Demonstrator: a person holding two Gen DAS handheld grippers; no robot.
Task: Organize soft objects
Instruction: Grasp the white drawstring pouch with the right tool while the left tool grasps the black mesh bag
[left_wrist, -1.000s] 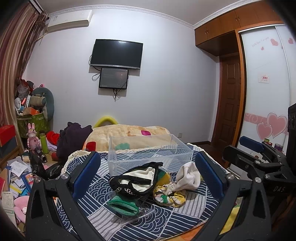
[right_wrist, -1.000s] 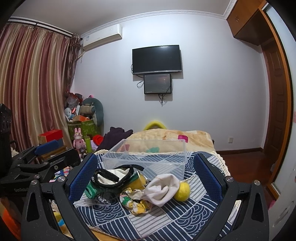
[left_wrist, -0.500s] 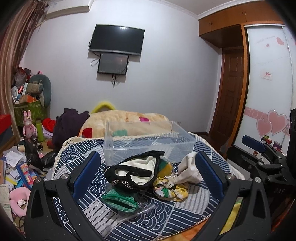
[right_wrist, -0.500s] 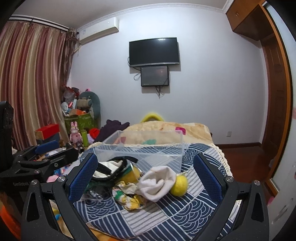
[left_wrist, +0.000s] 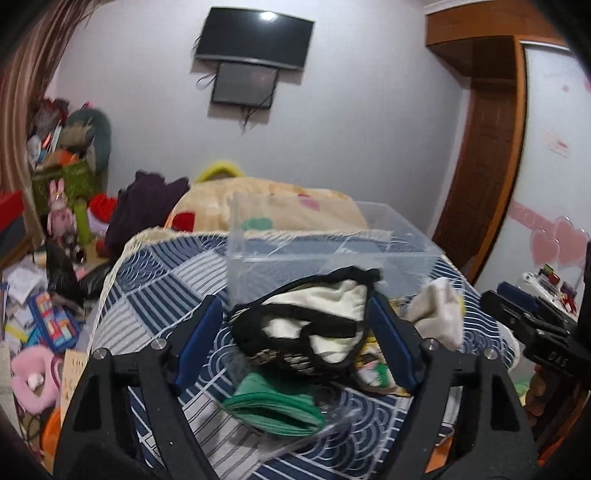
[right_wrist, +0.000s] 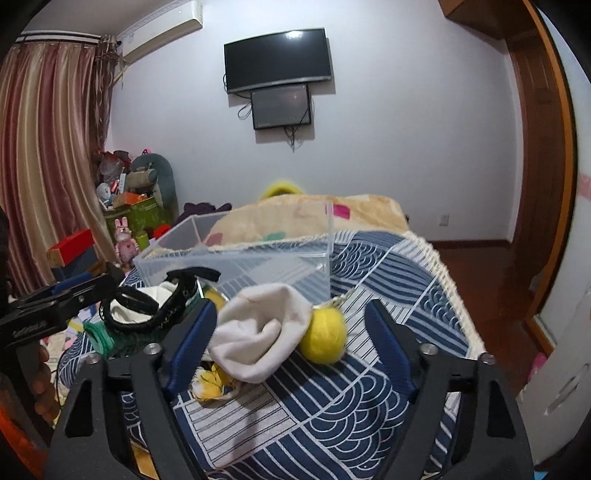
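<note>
One "DAS" marking on right tongs (left_wrist: 517, 310)

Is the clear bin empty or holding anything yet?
Empty: through the clear bin only tablecloth shows; the soft items lie outside it.

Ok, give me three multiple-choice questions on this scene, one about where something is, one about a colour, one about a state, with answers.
1. Where is the yellow ball?
A. inside the clear box
B. on the cloth beside the white sock
C. on the floor

2. What colour is the folded item nearest the left claw?
A. green
B. red
C. purple

3. What is in the clear box?
A. socks
B. the ball
C. nothing visible

Answers: 1 B, it touches the white sock in front of the box. 2 A, green shows in the left view. 3 C, only patterned cloth shows through its walls.
</note>
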